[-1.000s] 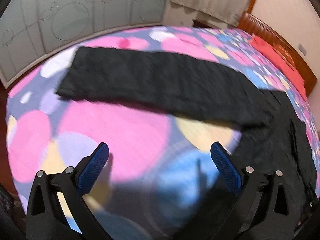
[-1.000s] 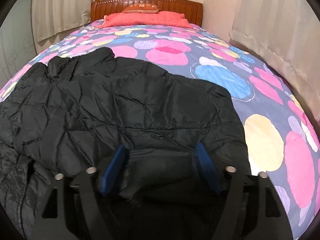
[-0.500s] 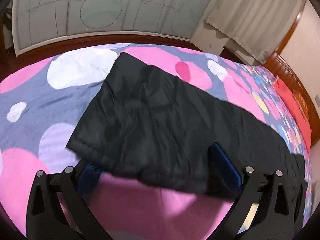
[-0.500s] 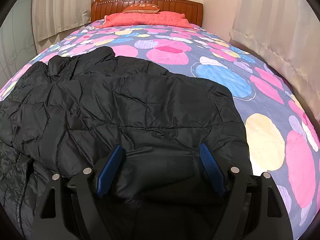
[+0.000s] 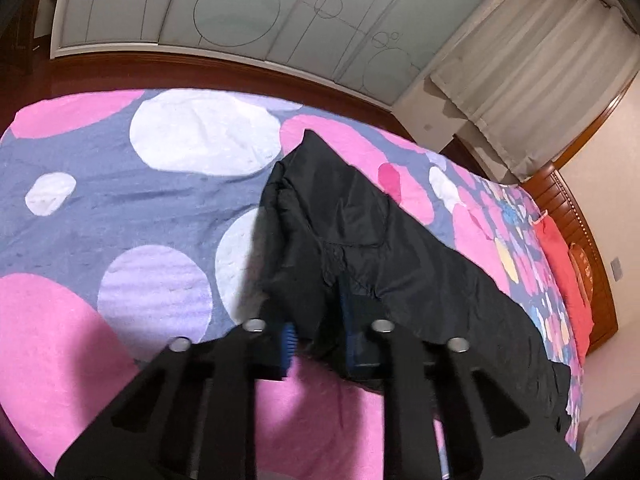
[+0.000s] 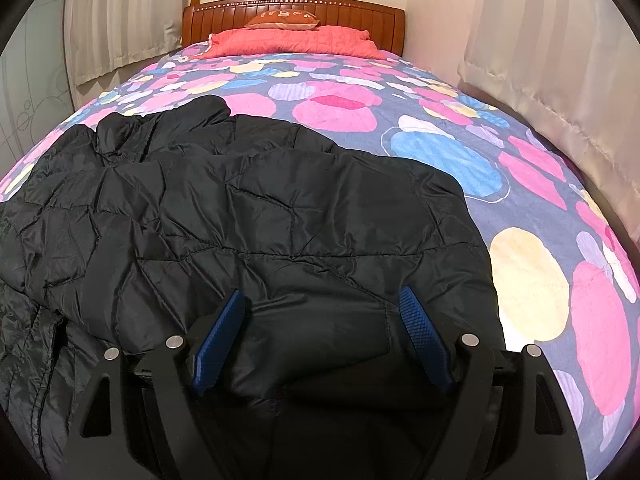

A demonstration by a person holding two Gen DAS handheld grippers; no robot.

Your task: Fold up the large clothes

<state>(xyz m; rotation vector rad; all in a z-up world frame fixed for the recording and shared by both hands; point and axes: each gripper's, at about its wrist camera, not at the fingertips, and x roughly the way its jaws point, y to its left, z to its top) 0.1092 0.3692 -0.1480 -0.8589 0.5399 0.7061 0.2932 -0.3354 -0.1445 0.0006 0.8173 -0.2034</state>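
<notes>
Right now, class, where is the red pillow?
In the right wrist view the red pillow lies at the far end of the bed, against the wooden headboard, well beyond the black jacket.

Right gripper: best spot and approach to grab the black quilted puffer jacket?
Take the black quilted puffer jacket by its near hem, coming from the foot of the bed: that flat smooth edge already lies between the open right gripper pads.

Black quilted jacket (image 6: pixel 280 220) on pink, blue, lilac circle-patterned bedspread (image 6: pixel 520 208).
</notes>
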